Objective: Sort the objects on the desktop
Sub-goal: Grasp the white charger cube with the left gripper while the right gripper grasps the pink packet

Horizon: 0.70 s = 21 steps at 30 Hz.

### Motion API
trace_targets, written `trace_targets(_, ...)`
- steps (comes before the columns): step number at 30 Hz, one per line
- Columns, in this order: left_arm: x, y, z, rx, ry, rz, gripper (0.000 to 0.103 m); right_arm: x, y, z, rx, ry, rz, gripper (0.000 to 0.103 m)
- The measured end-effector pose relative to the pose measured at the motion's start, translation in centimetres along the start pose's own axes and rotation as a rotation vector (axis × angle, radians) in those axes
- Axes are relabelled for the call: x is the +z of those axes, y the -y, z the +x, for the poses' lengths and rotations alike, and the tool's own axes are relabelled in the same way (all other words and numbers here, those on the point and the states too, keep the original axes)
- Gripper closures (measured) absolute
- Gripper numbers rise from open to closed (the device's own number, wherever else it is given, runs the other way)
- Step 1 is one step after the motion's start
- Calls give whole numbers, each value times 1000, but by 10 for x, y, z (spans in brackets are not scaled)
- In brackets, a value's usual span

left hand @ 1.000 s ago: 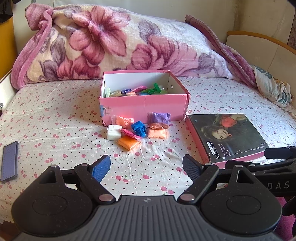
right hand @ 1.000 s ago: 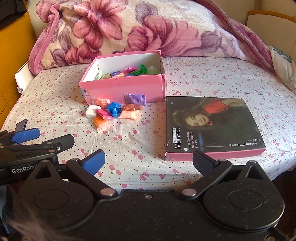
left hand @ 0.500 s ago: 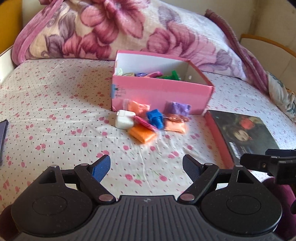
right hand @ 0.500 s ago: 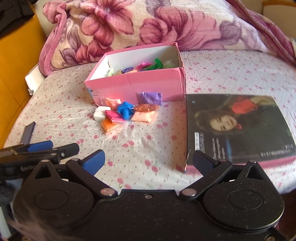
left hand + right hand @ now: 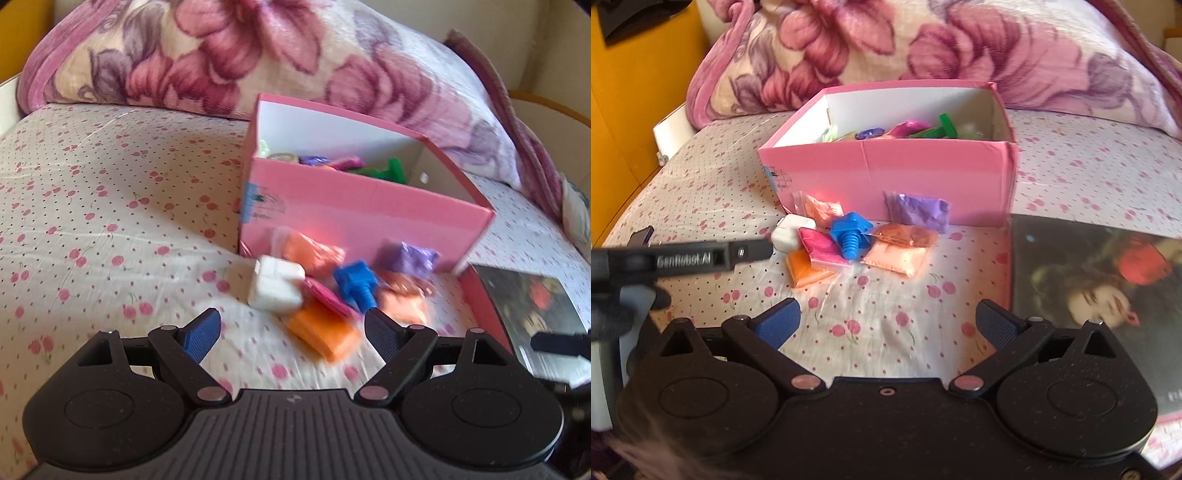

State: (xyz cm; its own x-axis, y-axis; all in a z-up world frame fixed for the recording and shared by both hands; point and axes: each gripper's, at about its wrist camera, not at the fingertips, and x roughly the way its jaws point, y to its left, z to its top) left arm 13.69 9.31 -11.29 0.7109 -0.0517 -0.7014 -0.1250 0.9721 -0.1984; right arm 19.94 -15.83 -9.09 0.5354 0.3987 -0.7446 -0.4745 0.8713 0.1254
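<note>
A pink open box (image 5: 362, 206) (image 5: 897, 166) stands on the bed and holds several small toys. In front of it lie a white cube (image 5: 275, 288) (image 5: 792, 230), a blue toy bolt (image 5: 356, 284) (image 5: 849, 234), an orange packet (image 5: 325, 332) (image 5: 807, 271), a pink packet (image 5: 822, 245), a purple packet (image 5: 408, 258) (image 5: 921, 210) and peach packets (image 5: 897, 253). My left gripper (image 5: 291, 332) is open and empty, just short of the pile. My right gripper (image 5: 886, 325) is open and empty, a little further back. The left gripper's side (image 5: 690, 258) shows in the right wrist view, touching nothing.
A book with a woman's face on the cover (image 5: 1108, 295) (image 5: 528, 306) lies right of the pile. A floral pillow (image 5: 240, 59) (image 5: 923, 48) lies behind the box. An orange wall (image 5: 628, 110) stands at the left. The sheet (image 5: 92, 221) is cherry-patterned.
Both grippers have moved forward toward the pile and the box, which now look larger. Both stay open and empty. The dark slab at the left has left the left wrist view.
</note>
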Motion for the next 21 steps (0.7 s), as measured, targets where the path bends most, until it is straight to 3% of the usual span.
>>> trace_targets(4,11,-5,14,31,24,1,18,4,0,19,32,6,-3,1)
trace_targets(6,15,-6,21,41,31,11,27,6,-3,27,49,16,-24,1)
trace_targets(15,23,-5,51,26,-4,52,45,12,-38,55,118,78,-211,3)
trace_targets(17,23,-5,55,23,-12,61,49,12,-46,61,125,83,-258,13)
trace_targets(19,23,-6,59,19,-18,68,51,12,-51,68,125,79,-299,32)
trace_targets(21,23,-6,63,16,-25,76,51,12,-55,75,122,74,-330,36)
